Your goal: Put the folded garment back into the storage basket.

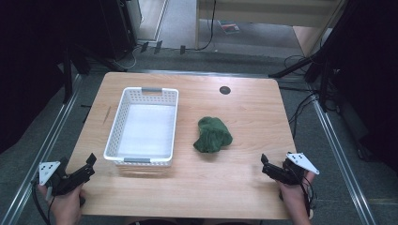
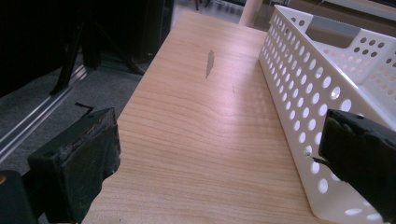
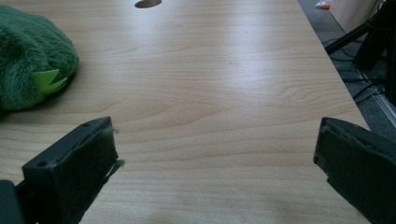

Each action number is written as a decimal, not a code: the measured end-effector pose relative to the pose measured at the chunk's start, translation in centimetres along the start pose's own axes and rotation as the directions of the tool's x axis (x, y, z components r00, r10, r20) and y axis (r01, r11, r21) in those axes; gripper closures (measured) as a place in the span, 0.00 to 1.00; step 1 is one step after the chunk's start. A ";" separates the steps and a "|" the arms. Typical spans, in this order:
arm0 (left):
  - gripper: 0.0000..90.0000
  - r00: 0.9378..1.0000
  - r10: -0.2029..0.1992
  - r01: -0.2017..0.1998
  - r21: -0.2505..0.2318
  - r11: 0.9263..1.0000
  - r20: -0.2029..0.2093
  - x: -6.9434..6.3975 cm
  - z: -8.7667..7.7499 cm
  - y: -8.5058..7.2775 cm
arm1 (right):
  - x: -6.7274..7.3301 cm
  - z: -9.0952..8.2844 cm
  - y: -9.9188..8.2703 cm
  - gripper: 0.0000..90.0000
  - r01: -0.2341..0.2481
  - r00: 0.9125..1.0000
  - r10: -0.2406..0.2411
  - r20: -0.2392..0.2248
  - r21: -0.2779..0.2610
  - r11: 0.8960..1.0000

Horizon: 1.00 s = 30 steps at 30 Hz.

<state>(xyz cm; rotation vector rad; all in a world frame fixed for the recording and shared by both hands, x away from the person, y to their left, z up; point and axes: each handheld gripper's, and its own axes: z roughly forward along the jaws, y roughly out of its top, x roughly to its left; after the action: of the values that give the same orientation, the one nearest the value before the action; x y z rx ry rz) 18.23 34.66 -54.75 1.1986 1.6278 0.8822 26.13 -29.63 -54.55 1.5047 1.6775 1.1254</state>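
A green plush toy (image 1: 212, 135) lies bunched on the wooden table (image 1: 244, 112), roughly at its middle and a little toward the person's right, apart from everything else. From above it reads as a rounded lump, slightly longer from near-left to far-right, so it has no strong long axis to line up with. In the right gripper view its fur looks short, soft and matted, with small lighter green felt points (image 3: 50, 80) sticking out of the side that faces the jaws.

The right gripper (image 1: 272, 169) sits at the near right edge of the table, and the toy lies ahead of it and off to its left, near but not touching. Its jaws stand wide apart with nothing between them, only bare tabletop. This is clearly the nearer hand, so a pick would probably fall to it: forward and leftward, then down over the lump.

The white plastic basket (image 1: 119, 123) stands just left of the toy with a gap of table between them. It is rectangular, its long side running away from the person, its walls pierced with rows of round holes and grey handles at both short ends; it looks empty.

The left gripper (image 1: 82, 173) rests at the near left corner, beside the basket's near end, jaws spread wide and holding nothing
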 end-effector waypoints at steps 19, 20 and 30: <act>0.00 0.996 0.080 -0.078 -0.041 0.996 0.050 -4.2 -2.5 4.1 | 0.0 0.0 0.0 0.00 -0.001 1.000 0.001 0.000 0.006 1.000; 0.00 0.996 0.080 -0.078 -0.041 0.996 0.050 -4.2 -2.5 4.1 | 0.0 0.0 0.0 0.00 -0.001 1.000 0.001 0.000 0.005 1.000; 0.00 0.985 0.135 -0.133 -0.028 0.991 0.105 -8.5 -2.5 6.5 | 0.1 0.0 0.0 0.00 0.003 1.000 -0.003 0.001 0.006 1.000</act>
<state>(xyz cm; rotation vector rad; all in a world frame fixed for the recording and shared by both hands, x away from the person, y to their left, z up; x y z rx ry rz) 19.00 28.21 -45.85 1.3305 1.4622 0.9009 26.07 -29.55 -54.55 1.5060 1.6830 1.1188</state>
